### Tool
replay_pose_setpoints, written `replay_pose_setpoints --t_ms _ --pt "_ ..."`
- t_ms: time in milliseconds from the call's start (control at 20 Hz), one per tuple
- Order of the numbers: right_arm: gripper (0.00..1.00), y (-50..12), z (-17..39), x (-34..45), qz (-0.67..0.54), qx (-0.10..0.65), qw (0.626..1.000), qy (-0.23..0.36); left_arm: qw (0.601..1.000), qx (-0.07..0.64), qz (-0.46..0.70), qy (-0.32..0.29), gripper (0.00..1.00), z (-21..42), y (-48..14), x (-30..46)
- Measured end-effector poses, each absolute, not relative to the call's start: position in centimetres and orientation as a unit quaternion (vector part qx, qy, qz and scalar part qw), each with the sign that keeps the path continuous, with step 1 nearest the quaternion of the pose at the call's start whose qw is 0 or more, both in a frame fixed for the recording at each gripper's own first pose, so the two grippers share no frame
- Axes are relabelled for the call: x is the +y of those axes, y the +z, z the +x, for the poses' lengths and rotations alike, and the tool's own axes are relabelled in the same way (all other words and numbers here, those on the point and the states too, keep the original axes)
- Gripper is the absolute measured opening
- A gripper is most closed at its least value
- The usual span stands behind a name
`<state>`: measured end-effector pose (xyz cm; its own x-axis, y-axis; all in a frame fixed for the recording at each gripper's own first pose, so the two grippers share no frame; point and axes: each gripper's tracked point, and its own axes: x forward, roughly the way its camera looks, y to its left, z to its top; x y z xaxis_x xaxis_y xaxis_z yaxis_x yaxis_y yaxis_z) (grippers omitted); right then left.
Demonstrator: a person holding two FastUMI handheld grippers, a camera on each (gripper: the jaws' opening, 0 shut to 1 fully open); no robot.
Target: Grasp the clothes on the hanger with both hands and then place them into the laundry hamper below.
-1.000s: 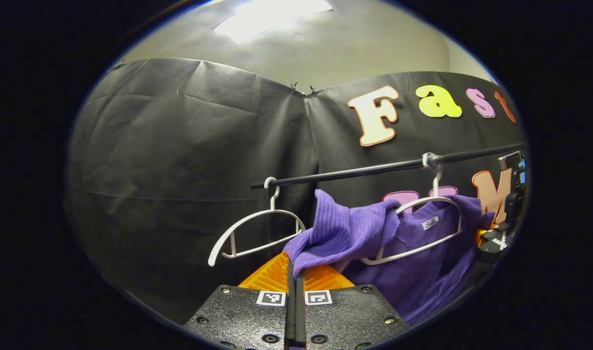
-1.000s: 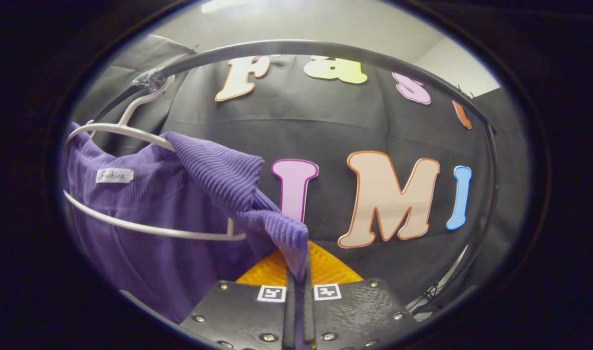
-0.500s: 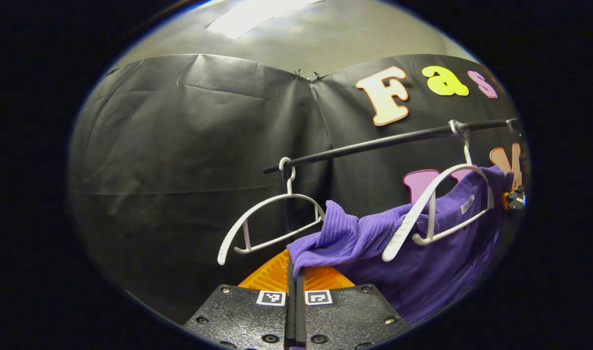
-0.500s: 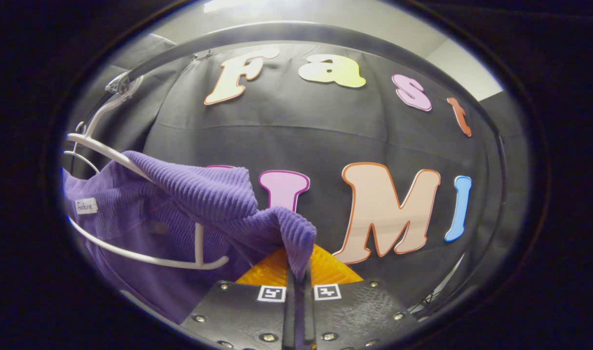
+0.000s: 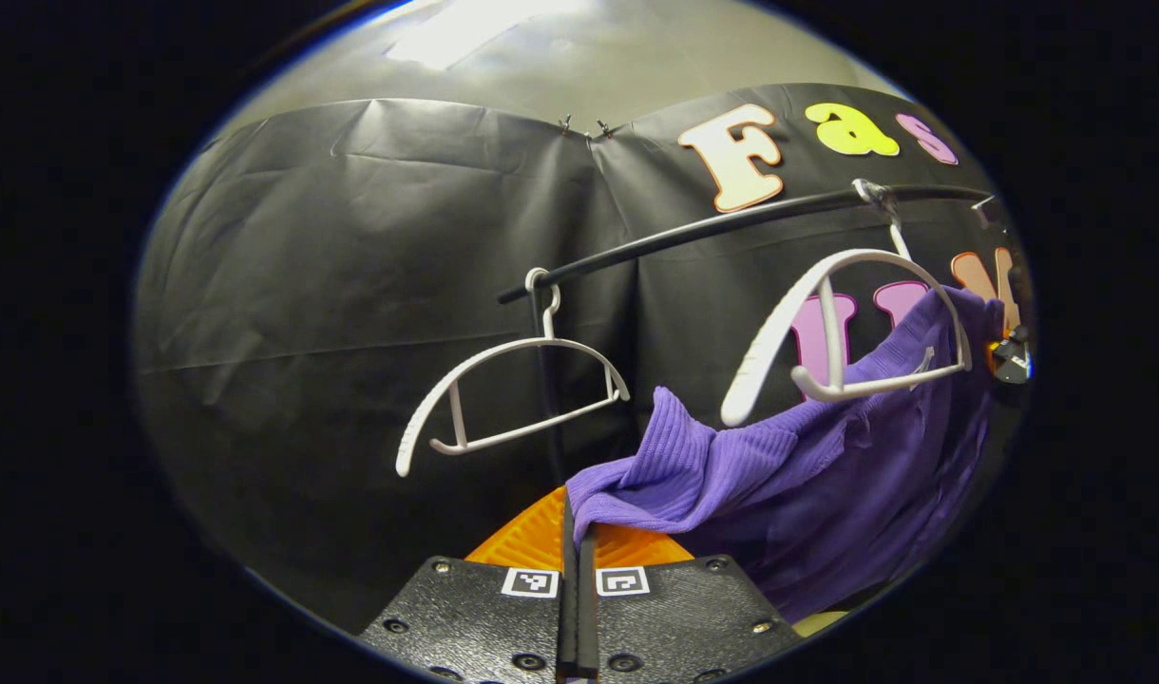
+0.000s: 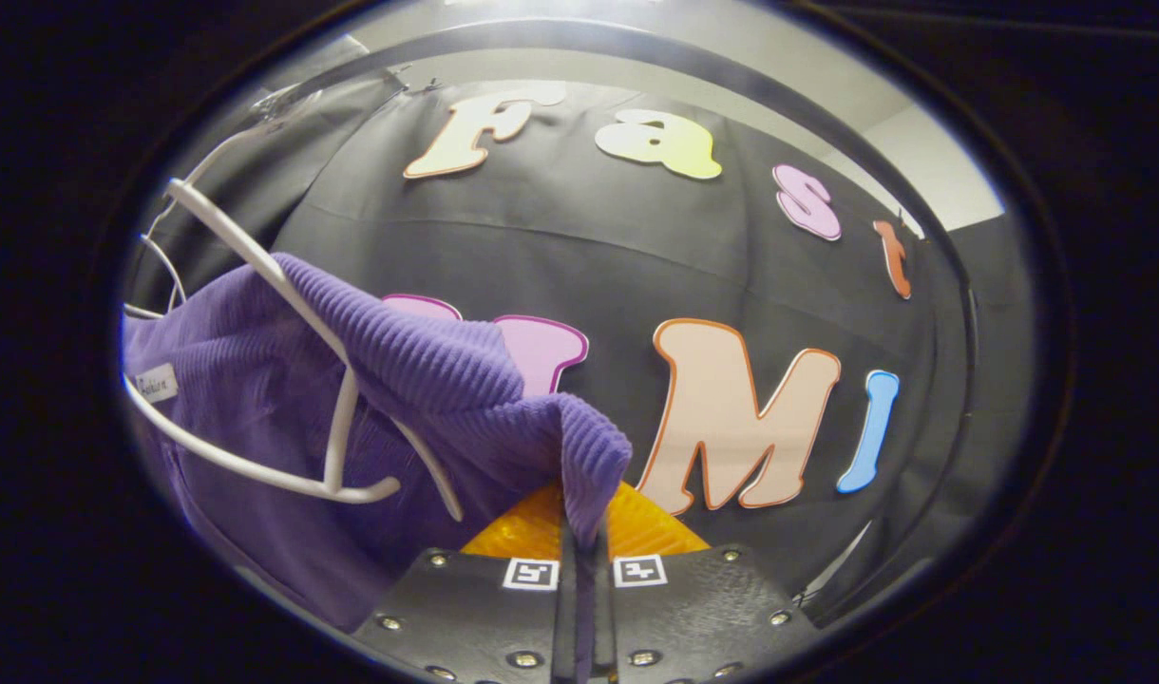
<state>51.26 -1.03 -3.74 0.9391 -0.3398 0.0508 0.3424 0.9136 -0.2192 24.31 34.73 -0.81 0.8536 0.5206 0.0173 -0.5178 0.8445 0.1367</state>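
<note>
Left gripper view: the purple knit sweater [image 5: 826, 494] sags off its white hanger [image 5: 845, 328], one shoulder hooked. Our left tool [image 5: 577, 560] and right tool [image 6: 584, 560] each pinch a sweater edge. We judge the pull-off underway; next, free that shoulder, then lower.

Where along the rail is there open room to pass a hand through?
Open gap under the rail between the bare hanger and the second hanger. Crowded at that second hanger, where the purple top drapes from it.
</note>
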Motion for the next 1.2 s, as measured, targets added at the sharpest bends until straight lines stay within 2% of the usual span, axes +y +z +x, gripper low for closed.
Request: replay_pose_setpoints --t_ms 400,600,1000,1100,1200 --pt "0.07 -4.8 52.6 -2.8 -0.118 0.003 0.974 -0.192 0.964 0.016 0.066 0.255 0.00 24.4 -2.0 33.6" --pt "0.07 -7.2 52.3 -3.8 -0.102 0.041 0.975 -0.196 0.967 0.021 0.061 0.247 0.00 24.7 -2.6 33.1" --pt "0.07 -12.3 48.6 -5.9 -0.121 0.089 0.967 -0.204 0.969 0.039 0.102 0.221 0.00 25.7 -4.4 31.7" --pt "0.07 -14.2 47.8 -5.2 -0.116 0.108 0.969 -0.189 0.974 0.045 0.099 0.200 0.02 26.2 -5.3 30.6" --pt "0.07 -16.9 46.5 -4.6 -0.126 0.134 0.967 -0.178 0.976 0.047 0.106 0.182 0.00 26.5 -6.0 29.0"
